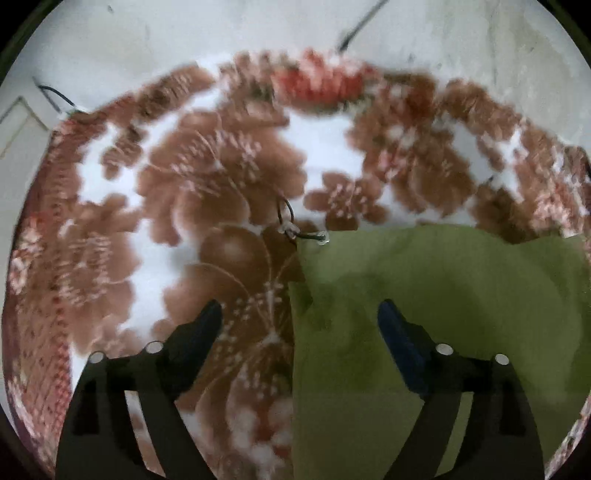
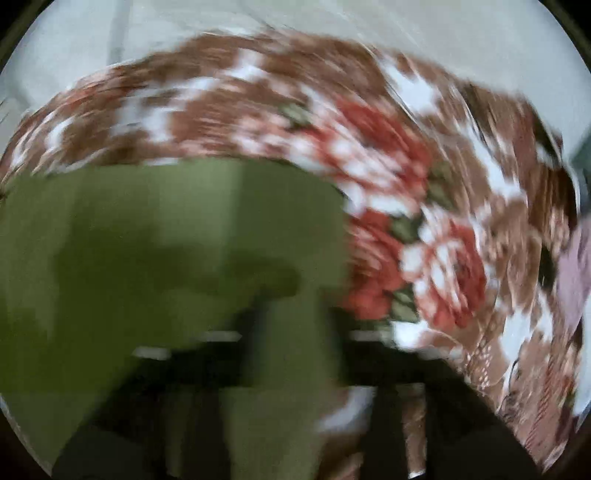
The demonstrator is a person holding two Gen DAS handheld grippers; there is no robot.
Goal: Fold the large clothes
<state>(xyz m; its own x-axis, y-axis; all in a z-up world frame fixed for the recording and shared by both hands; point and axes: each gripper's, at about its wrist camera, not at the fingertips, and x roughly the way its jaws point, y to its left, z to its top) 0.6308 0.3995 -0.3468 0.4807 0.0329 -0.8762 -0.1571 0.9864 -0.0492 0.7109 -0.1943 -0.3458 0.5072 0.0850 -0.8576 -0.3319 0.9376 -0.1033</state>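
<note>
The green garment (image 1: pixel 424 314) lies flat with straight folded edges on the floral blanket (image 1: pixel 184 184), apparently well folded, perhaps with a fold left, while the left gripper (image 1: pixel 299 314) and blurred right gripper (image 2: pixel 295 332) hover with jaws released, empty.

Pale marbled floor (image 1: pixel 147 40); floral brown-and-white blanket (image 1: pixel 110 229); thin dark cable (image 1: pixel 360 26)

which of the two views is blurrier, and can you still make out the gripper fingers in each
Right wrist view: heavy motion smear, green garment and floral blanket streaked, gripper only dark smudges. Left wrist view: milder blur, left gripper fingers crisp and apart.
</note>
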